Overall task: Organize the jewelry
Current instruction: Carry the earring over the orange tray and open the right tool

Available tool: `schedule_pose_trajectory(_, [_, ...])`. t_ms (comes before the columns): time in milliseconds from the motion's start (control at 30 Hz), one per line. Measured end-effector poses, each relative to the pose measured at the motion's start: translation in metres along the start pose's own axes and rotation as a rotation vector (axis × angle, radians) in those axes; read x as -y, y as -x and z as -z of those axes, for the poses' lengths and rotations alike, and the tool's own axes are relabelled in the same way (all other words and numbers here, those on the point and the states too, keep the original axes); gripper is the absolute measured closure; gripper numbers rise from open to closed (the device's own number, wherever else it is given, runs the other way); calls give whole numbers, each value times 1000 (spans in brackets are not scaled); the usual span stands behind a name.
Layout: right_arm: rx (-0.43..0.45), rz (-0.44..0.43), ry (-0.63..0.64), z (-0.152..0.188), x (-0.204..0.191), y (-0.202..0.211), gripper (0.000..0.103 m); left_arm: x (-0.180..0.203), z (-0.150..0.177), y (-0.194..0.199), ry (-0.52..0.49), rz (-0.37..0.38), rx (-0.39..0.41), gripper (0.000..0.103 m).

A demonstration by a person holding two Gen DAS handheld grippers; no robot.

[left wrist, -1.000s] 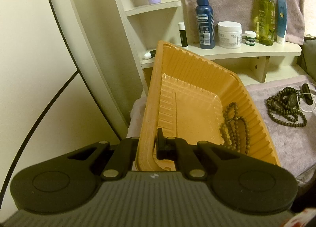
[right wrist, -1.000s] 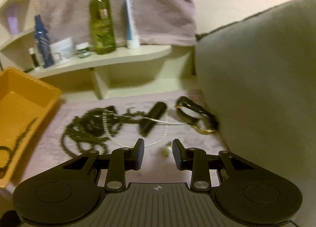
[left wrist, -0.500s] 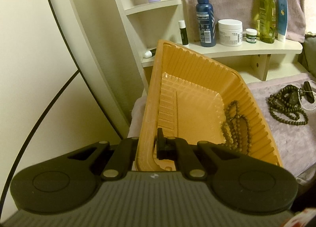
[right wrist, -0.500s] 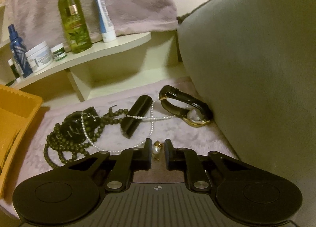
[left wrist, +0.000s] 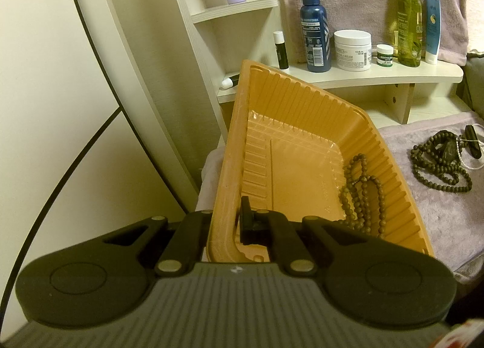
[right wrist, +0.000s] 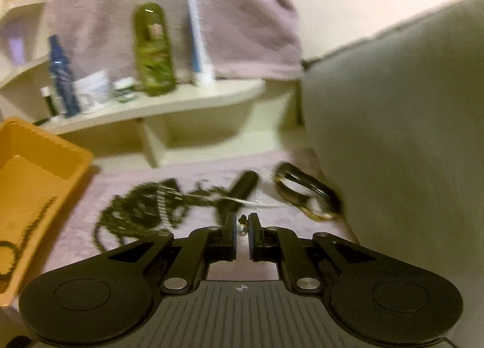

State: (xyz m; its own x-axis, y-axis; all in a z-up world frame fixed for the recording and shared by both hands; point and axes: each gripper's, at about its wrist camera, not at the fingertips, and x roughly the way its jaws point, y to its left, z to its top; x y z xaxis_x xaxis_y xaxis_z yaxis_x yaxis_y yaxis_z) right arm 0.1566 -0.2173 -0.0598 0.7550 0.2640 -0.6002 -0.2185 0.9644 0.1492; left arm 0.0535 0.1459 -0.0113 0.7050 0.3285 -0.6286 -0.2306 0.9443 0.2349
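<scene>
Left gripper (left wrist: 225, 224) clamps orange tray (left wrist: 302, 100) rim, tray tilted. Right gripper (right wrist: 242, 227) jaws nearly shut, pinching small pearl earring (right wrist: 241, 228) above the lilac towel (right wrist: 136, 175). Tiny, light, slippery; pinch the pearl, likely drops easily.

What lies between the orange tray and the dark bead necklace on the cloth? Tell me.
Only bare lilac cloth separates the orange tray from the dark bead necklace; the left wrist view shows it clearly.
</scene>
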Motion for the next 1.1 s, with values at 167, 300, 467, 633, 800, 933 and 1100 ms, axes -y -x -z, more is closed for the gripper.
schedule_pose_trajectory(167, [8, -145, 26, -8, -35, 7, 96, 0, 0, 0, 0, 0, 0, 99])
schedule_pose_trajectory(300, [-5, -303, 98, -10, -79, 9, 96, 0, 0, 0, 0, -1, 0, 99])
schedule_pose_trajectory(467, [-30, -461, 191, -4, -133, 8, 96, 0, 1, 0, 1, 0, 0, 99])
schedule_pose_trajectory(633, [-68, -546, 257, 4, -167, -1, 96, 0, 0, 0, 3, 1, -1, 99])
schedule_pose_trajectory(800, [-100, -565, 266, 8, -180, -9, 96, 1, 0, 0, 3, 2, 0, 99])
schedule_pose_trajectory(933, [-103, -576, 261, 6, -185, -14, 96, 0, 0, 0, 4, 3, 0, 99])
schedule_pose_trajectory(1100, [-116, -605, 227, 5, -186, -17, 91, 0, -1, 0, 2, 2, 0, 99])
